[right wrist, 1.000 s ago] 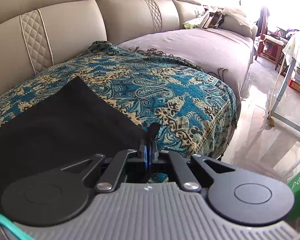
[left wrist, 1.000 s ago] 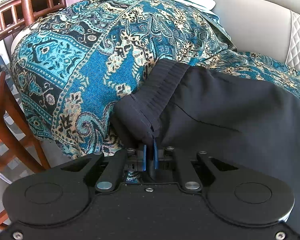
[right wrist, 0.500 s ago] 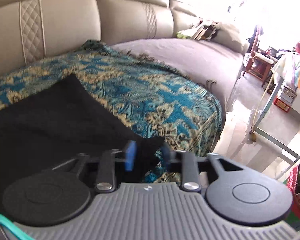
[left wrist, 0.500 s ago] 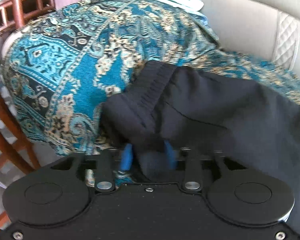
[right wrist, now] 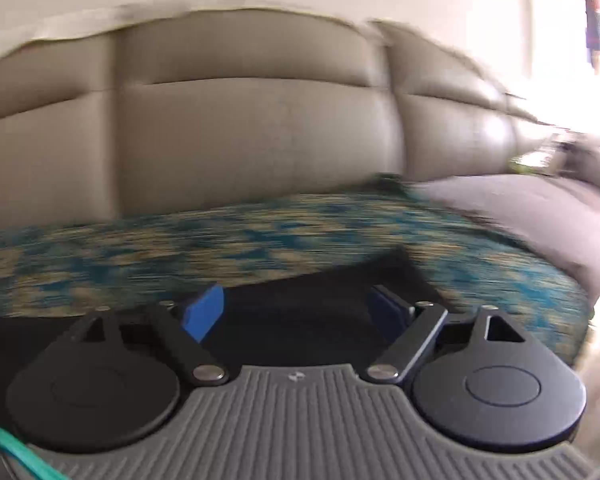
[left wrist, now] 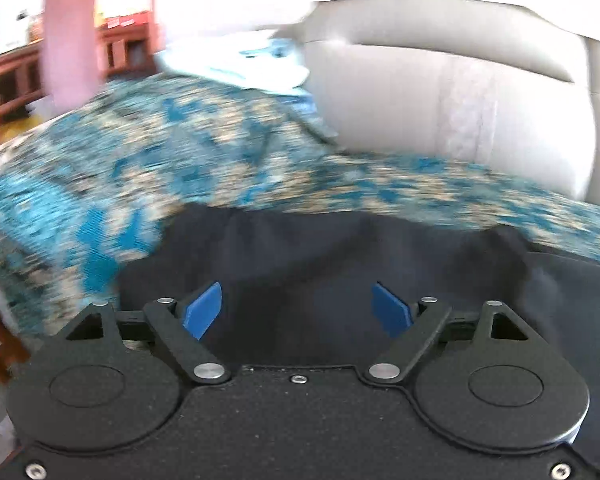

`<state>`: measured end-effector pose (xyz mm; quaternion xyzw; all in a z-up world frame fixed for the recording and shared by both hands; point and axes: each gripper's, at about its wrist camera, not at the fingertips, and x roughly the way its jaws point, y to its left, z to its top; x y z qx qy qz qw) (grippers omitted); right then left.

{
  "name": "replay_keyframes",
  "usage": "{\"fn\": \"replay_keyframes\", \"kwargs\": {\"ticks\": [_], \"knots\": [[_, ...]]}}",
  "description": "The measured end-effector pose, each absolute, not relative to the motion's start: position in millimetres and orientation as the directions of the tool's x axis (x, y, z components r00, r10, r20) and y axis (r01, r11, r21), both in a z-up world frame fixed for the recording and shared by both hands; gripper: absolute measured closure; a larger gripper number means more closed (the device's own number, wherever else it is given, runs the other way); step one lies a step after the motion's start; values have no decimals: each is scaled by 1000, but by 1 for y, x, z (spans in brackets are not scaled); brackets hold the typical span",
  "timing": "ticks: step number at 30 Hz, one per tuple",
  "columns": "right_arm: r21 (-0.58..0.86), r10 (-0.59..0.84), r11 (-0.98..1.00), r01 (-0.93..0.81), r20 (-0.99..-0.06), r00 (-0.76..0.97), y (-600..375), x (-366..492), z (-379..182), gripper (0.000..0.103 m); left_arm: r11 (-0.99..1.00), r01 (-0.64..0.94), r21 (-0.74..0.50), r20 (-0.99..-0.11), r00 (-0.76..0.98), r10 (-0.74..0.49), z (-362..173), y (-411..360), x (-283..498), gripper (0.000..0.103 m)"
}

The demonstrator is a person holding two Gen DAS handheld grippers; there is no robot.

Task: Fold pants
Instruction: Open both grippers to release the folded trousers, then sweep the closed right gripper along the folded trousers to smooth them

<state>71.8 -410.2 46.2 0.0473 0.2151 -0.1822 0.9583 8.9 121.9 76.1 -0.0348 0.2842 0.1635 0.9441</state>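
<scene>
The black pants [left wrist: 340,256] lie flat on the blue patterned throw [left wrist: 172,168] over the sofa seat. My left gripper [left wrist: 298,310] is open, its blue pads [left wrist: 202,310] spread wide just above the cloth, holding nothing. In the right wrist view the pants [right wrist: 300,320] lie under my right gripper [right wrist: 298,312], which is also open with its blue pads [right wrist: 204,312] apart and empty. Both views are motion-blurred.
The beige leather sofa back [right wrist: 252,128] rises behind the throw [right wrist: 140,248]. Light blue folded clothes [left wrist: 260,68] sit on the sofa at the far left. Wooden furniture [left wrist: 12,76] stands beyond the sofa arm. A grey seat cover [right wrist: 520,204] continues to the right.
Both grippers were shut on edges of the pants, then opened and let go. Both have swung upward toward the sofa back; the pants now lie flat.
</scene>
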Motion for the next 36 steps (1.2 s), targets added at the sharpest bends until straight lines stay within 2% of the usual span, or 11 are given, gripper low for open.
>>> {"fn": "replay_keyframes", "kwargs": {"ticks": [7, 9, 11, 16, 19, 21, 23, 29, 30, 33, 36], "knots": [[82, -42, 992, 92, -473, 880, -321, 104, 42, 12, 988, -153, 15, -577, 806, 134, 64, 42, 31, 27], [84, 22, 996, 21, -482, 876, -294, 108, 37, 12, 995, -102, 19, -600, 795, 93, 58, 25, 30, 63], [75, 66, 997, -33, -480, 875, -275, 109, 37, 12, 999, -49, 3, -631, 775, 40, 52, 13, 25, 72], [173, 291, 956, -237, -458, 840, -244, 122, 46, 17, 999, 35, 14, -633, 774, -18, 36, -11, -5, 72], [249, 408, 912, -325, -488, 772, -226, 141, 51, 37, 998, 51, 23, -651, 758, -23, 25, -17, -10, 71], [240, 420, 907, -345, -531, 735, -205, 157, 51, 59, 999, 42, 30, -630, 776, -13, 21, -19, -17, 70], [236, 436, 899, -370, -576, 692, -181, 175, 49, 68, 998, 48, 48, -621, 784, -8, 19, -21, -21, 69], [164, 467, 858, -487, -643, 607, -106, 207, 44, 68, 998, 54, 21, -604, 796, -30, 16, -15, -27, 67], [129, 454, 855, -503, -655, 604, -95, 210, 43, 49, 998, 59, 22, -599, 800, -34, 15, -14, -28, 67], [22, 394, 847, -530, -695, 601, -70, 216, 34, 48, 998, 67, 19, -586, 809, -43, 14, -12, -30, 66], [-5, 384, 835, -551, -712, 588, -61, 218, 31, 87, 997, 75, 8, -577, 815, -56, 12, -7, -31, 66]]}}
